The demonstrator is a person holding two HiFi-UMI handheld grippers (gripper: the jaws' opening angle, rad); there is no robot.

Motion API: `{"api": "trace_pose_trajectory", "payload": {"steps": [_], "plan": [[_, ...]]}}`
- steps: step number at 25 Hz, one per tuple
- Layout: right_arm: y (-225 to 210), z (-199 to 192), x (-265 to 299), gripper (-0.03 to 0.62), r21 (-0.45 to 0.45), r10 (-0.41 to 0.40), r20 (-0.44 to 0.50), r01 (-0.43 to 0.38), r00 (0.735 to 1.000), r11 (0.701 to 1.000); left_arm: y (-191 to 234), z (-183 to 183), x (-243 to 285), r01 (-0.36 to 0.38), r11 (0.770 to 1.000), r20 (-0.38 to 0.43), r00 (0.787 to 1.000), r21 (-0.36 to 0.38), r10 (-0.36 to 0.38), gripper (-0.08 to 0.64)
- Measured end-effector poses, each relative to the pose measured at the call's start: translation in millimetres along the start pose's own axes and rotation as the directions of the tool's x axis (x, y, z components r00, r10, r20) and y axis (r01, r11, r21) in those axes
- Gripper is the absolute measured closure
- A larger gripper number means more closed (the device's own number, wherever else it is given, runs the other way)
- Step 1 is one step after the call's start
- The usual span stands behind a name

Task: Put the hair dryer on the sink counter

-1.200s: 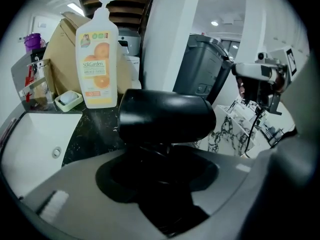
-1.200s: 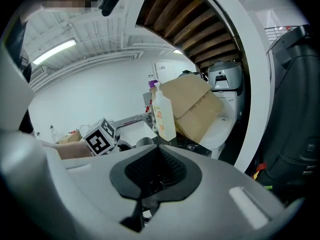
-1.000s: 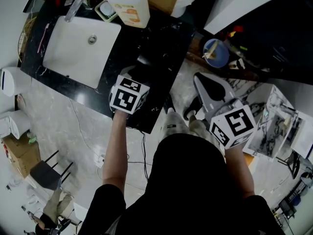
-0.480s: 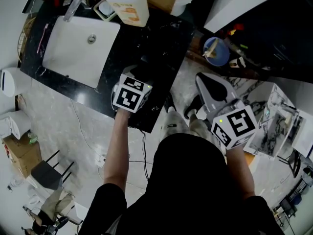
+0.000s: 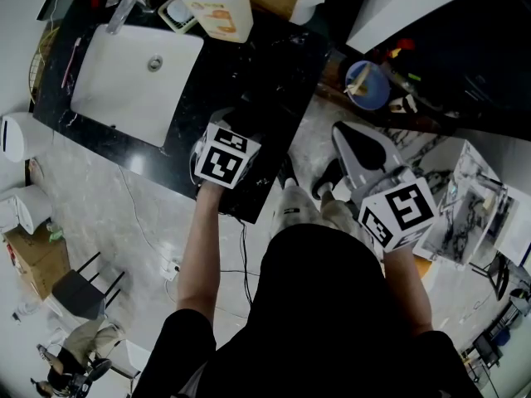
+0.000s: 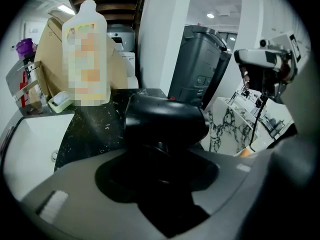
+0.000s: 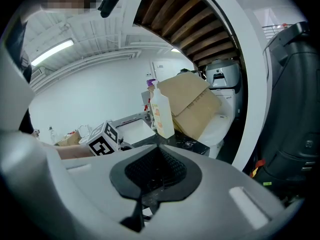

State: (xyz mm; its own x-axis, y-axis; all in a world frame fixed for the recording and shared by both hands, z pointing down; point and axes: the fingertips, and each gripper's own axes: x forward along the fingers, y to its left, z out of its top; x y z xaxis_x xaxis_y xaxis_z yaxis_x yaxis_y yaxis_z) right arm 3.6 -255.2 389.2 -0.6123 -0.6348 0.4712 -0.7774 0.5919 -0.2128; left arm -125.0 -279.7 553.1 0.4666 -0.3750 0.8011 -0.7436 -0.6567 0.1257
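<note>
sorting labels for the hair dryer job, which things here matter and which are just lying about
Job: hair dryer, between the jaws of the left gripper; counter.
Lying about: bottle, soap dish, blue bowl, right gripper held aside.

I could read no words, brands or numbers anywhere. The orange label on the big white bottle (image 5: 217,5) was too blurred for me, and the left cube (image 5: 222,157) and right cube (image 5: 400,212) bore only black-and-white square patterns.
</note>
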Motion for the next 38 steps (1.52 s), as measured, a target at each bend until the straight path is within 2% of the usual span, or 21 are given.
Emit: {"api": "trace_pose_trajectory", "payload": {"steps": [23,28,38], "plan": [[-1,-5,-5,0.583,0.019,-0.016,0.007,0.015,1.0,1.0,3,-1,0,-0.055,0.998,0.013,0.998,0.006,0.055,0.331],[1,-7,-8,0.582,0.029,-0.014,0.015,0.014,1.0,0.999,6,0,-2,-0.088,0.996,0.022,0.996,0.01,0.088,0.302],[7,-6,-15,0.583,0.03,0.015,0.04,-0.016,0.999,0.999,3,1,-23,-0.154,0.987,0.064,0.986,0.046,0.151,0.293]]}}
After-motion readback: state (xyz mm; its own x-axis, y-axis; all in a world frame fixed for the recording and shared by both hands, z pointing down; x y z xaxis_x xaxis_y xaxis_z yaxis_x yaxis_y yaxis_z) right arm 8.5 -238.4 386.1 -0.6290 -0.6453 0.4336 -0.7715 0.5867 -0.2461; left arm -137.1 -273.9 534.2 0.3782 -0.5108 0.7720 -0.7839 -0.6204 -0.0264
